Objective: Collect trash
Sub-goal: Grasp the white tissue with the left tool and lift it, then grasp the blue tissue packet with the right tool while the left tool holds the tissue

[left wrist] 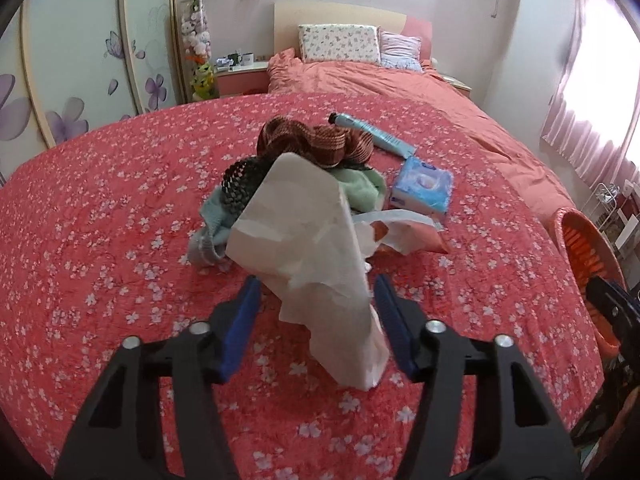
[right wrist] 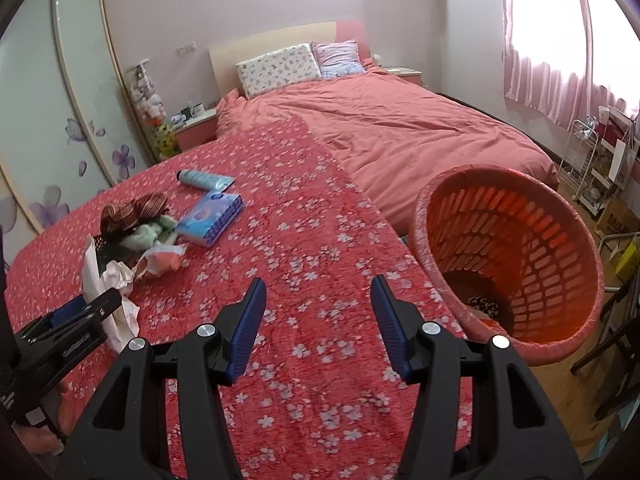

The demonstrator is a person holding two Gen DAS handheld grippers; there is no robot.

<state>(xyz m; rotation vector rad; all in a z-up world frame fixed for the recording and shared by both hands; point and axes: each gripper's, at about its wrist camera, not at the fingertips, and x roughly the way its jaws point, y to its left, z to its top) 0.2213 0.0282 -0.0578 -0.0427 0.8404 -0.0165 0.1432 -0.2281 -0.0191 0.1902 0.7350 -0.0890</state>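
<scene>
A crumpled white paper bag (left wrist: pixel 308 248) stands between the fingers of my left gripper (left wrist: pixel 316 292), which are wide apart around it and not pressing it; it also shows in the right wrist view (right wrist: pixel 96 280). Behind it lies a pile: a torn orange wrapper (left wrist: pixel 404 236), green cloth (left wrist: pixel 356 188), brown ribbon (left wrist: pixel 316 140). My right gripper (right wrist: pixel 318 292) is open and empty above the bed, left of the orange basket (right wrist: pixel 516 256).
A blue tissue pack (left wrist: pixel 422 186) and a blue tube (left wrist: pixel 376 136) lie on the floral bedspread (left wrist: pixel 120 220). The basket stands off the bed's right edge, with something dark at its bottom. Wardrobe left, curtains and a rack right.
</scene>
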